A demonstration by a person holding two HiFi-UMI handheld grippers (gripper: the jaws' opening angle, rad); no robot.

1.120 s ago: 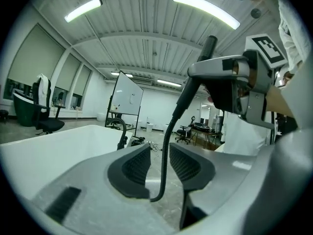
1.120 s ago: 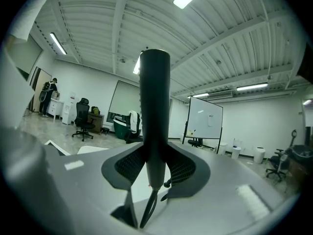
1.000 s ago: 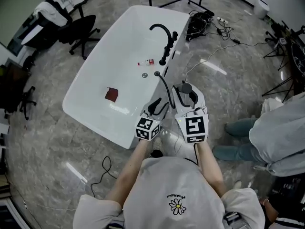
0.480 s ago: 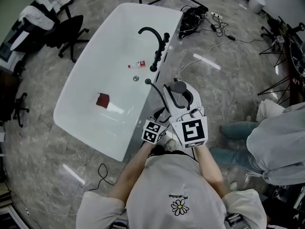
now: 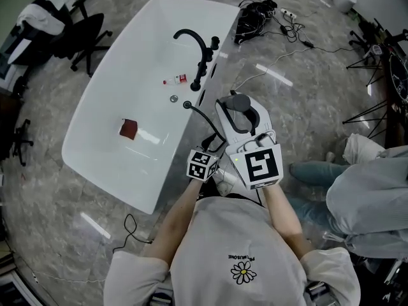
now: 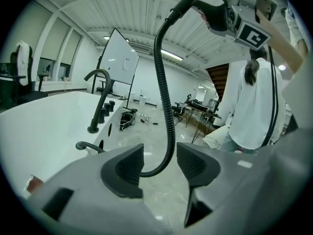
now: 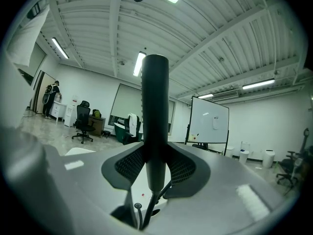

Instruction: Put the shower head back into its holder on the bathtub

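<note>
The white bathtub (image 5: 108, 126) carries a black faucet (image 5: 191, 43) on its right rim. A black ribbed hose (image 5: 207, 120) rises from the rim to the shower head (image 5: 238, 101). My right gripper (image 5: 241, 116) is shut on the shower head's dark handle (image 7: 155, 97), holding it upright and level. My left gripper (image 5: 213, 146) sits lower, just beside the tub. In the left gripper view the hose (image 6: 164, 82) curves up between the pads of the left gripper (image 6: 159, 163). These jaws are closing, and the pads stand clear of the hose.
Inside the tub lie a red cloth (image 5: 129, 129) and a small bottle (image 5: 174, 80). A person in white (image 5: 376, 196) stands close on the right. Cables (image 5: 255, 11) lie on the floor beyond the tub. An office chair (image 5: 83, 37) stands at the far left.
Both grippers have drawn back from the tub rim toward me. The left one dropped lower along the hose and its jaws widened. The right still grips the shower head.
</note>
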